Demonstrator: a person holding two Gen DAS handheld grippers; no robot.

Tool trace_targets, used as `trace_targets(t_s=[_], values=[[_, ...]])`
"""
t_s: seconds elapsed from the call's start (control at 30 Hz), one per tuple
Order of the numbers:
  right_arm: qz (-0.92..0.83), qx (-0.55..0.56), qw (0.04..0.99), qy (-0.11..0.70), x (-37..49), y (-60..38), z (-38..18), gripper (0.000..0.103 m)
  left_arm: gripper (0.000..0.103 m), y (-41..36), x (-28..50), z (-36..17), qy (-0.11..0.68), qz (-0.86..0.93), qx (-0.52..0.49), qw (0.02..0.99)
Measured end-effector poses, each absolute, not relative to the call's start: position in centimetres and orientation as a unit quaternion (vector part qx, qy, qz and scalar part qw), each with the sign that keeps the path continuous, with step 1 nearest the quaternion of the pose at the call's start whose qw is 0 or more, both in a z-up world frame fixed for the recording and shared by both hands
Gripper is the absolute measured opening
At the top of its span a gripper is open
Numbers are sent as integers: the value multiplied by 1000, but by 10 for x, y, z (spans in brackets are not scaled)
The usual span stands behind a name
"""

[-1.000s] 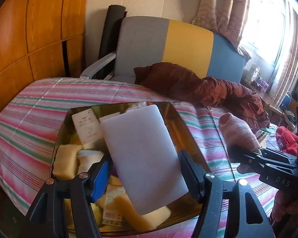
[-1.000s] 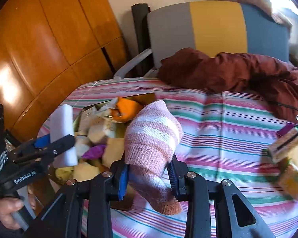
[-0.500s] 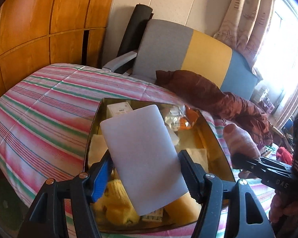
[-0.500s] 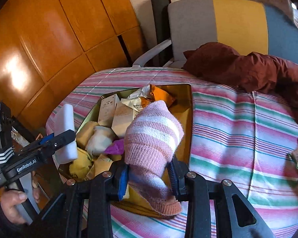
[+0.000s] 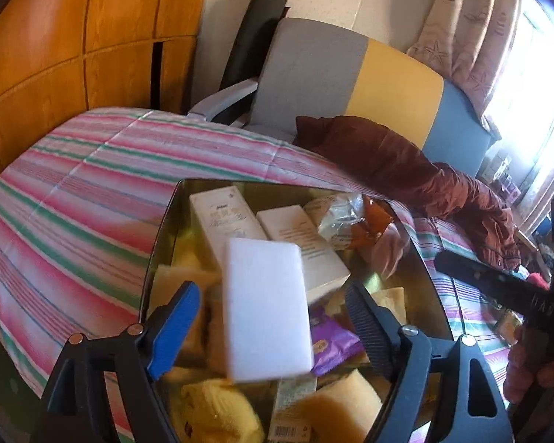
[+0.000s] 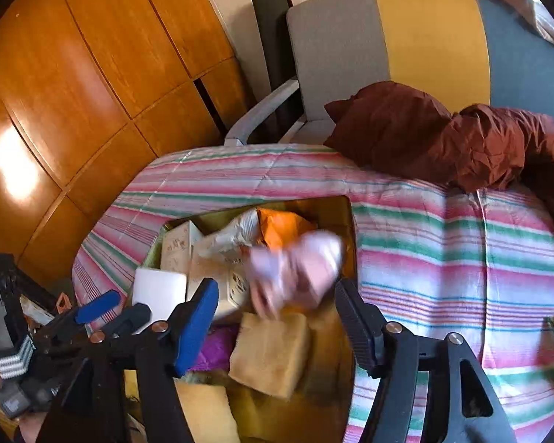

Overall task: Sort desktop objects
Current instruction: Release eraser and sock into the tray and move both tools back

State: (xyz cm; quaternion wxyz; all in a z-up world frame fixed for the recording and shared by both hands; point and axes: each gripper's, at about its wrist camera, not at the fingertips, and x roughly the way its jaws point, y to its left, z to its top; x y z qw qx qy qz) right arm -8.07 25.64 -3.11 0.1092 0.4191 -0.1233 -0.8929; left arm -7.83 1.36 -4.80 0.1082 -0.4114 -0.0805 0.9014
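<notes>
My left gripper [image 5: 271, 295] hangs over a gold tin [image 5: 158, 258], its jaws opening. A white sponge block [image 5: 266, 310] sits loose between them, touching neither pad, blurred above the tin's contents. In the right wrist view, my right gripper [image 6: 276, 288] is also over the tin [image 6: 347, 221] with its jaws opening. A pink-and-white sock [image 6: 295, 265], smeared by motion, is free of the pads just beyond them. The white sponge block [image 6: 158, 291] and left gripper [image 6: 103, 306] show at the left of that view.
The tin holds white boxes [image 5: 299, 236], yellow sponges [image 6: 269, 354], a purple packet [image 5: 332, 343] and an orange packet [image 6: 280, 225]. It rests on a striped cloth [image 5: 74, 214]. A brown jacket [image 6: 443, 136] and a chair [image 6: 406, 44] stand behind, wooden panels [image 6: 74, 74] at left.
Both grippers have opened and let go. The white sponge has slipped out of the left jaws and the sock out of the right, both dropping toward the tin. Both hands moved further over it.
</notes>
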Motion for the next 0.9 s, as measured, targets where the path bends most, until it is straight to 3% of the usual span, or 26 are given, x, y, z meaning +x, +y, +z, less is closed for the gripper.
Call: trace_targets(t_s=[0.37,0.9], values=[[-891,431,92,-110,-32,272,-48,70,83,5,-49,-42,-110,895,-415,125],[-893,422,-11,-153,29,374,-46,73,83,67,-28,-21,-74,881,-410,224]])
